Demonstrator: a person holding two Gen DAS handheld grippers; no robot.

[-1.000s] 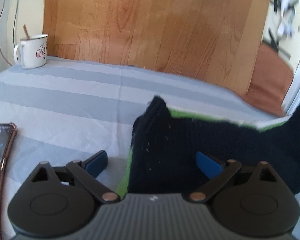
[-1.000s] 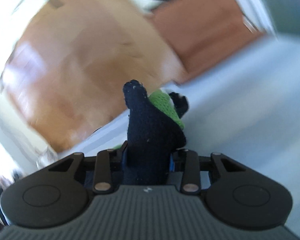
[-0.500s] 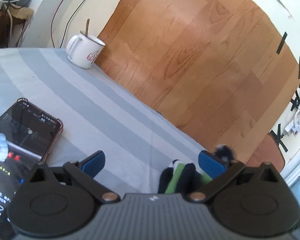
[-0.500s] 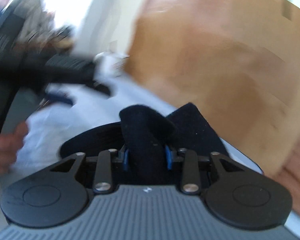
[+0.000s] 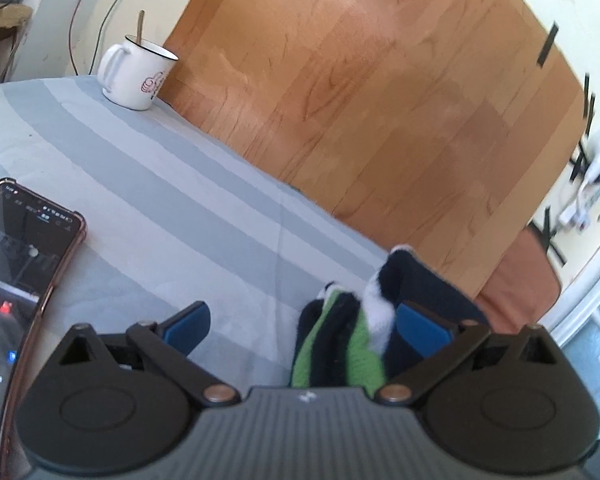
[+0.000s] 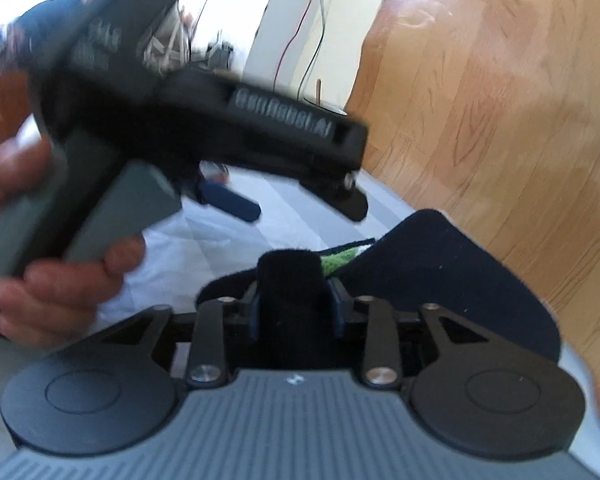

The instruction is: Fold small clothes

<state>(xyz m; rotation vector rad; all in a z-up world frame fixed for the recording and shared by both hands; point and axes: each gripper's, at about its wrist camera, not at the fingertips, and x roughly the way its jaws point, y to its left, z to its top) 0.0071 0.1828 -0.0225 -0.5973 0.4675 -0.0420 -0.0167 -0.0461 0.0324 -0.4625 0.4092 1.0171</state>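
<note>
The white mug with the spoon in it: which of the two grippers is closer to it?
Left. The left gripper faces the mug across bare striped cloth; the right gripper, around the dark sock, sits behind the left one.

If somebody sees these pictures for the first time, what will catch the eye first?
Probably the black and green knitted garment lying on the grey striped cloth, a fold of it standing between the fingers of the right claw. Next, the left claw, wide open beside the garment. Then the white mug in the far corner, and the phone at the left edge.
</note>
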